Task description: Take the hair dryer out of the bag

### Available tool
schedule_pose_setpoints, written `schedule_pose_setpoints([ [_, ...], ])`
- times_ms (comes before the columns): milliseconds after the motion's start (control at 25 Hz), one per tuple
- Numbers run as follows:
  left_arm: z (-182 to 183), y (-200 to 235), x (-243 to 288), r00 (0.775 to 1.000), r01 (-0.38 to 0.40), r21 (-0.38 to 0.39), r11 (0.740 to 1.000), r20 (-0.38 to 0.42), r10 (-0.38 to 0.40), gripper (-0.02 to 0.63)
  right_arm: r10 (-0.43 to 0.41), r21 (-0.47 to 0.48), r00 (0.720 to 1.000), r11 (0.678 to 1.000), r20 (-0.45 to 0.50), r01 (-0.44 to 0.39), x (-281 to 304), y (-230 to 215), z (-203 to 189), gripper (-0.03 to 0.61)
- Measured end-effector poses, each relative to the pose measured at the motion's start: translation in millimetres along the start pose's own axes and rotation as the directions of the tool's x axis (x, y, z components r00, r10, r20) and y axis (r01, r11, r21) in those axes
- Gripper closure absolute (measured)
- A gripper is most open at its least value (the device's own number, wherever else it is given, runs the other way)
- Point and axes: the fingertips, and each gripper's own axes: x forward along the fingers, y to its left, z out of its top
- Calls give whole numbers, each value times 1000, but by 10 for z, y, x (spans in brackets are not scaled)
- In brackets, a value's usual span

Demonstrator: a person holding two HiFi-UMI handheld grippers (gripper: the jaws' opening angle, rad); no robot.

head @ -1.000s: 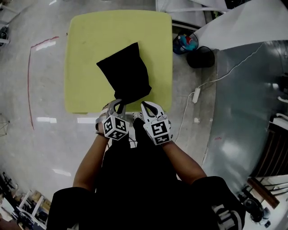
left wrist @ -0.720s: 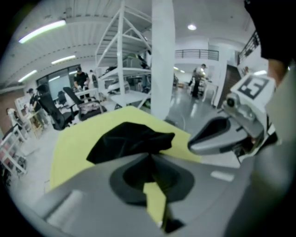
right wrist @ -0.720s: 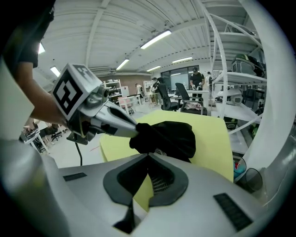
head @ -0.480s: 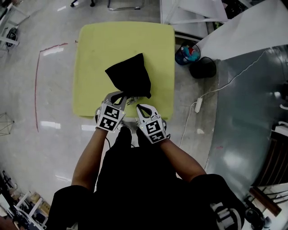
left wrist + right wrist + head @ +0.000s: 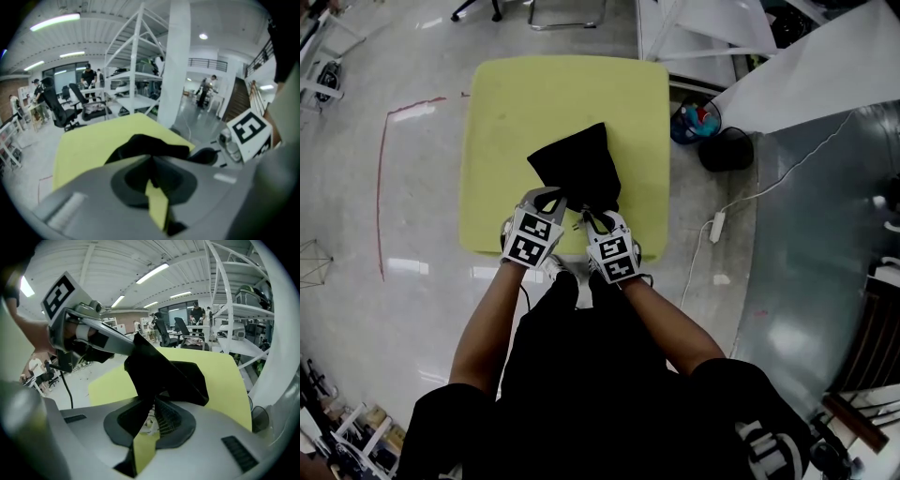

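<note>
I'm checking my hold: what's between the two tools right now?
The black cloth bag's near edge runs from the left tool to the right tool; the right gripper view shows it.

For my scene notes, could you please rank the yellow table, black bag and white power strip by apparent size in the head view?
1. yellow table
2. black bag
3. white power strip
All three plainly differ.

Field notes, changes only:

- Left gripper [image 5: 551,195] and right gripper [image 5: 595,221] are now over the near edge of the table [image 5: 502,122]. A second ago both hang just off that edge, on the person's side.
- Left gripper is higher and rolled, with its marker cube turned to a new slant.
- The two grippers are closer together.
- Bag [image 5: 577,167] looks shorter and more bunched. Its near end is drawn up off the table instead of trailing flat toward the near edge.
</note>
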Motion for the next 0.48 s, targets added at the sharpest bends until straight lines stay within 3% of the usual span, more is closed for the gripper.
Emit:
schedule_pose_setpoints([
  [80, -11, 21, 6, 1000, 8, 2, 1000, -1, -8, 598, -38, 43, 999, 998, -5, 38, 82, -68, 12, 567],
  [280, -40, 42, -1, 1000, 21, 4, 1000, 2, -21, 598, -99, 183, 995, 978, -32, 103, 290, -207, -10, 396],
  [480, -86, 62, -18, 999, 46, -10, 999, 2, -46, 598, -118, 267, 991, 955, -61, 130, 448, -288, -27, 379],
])
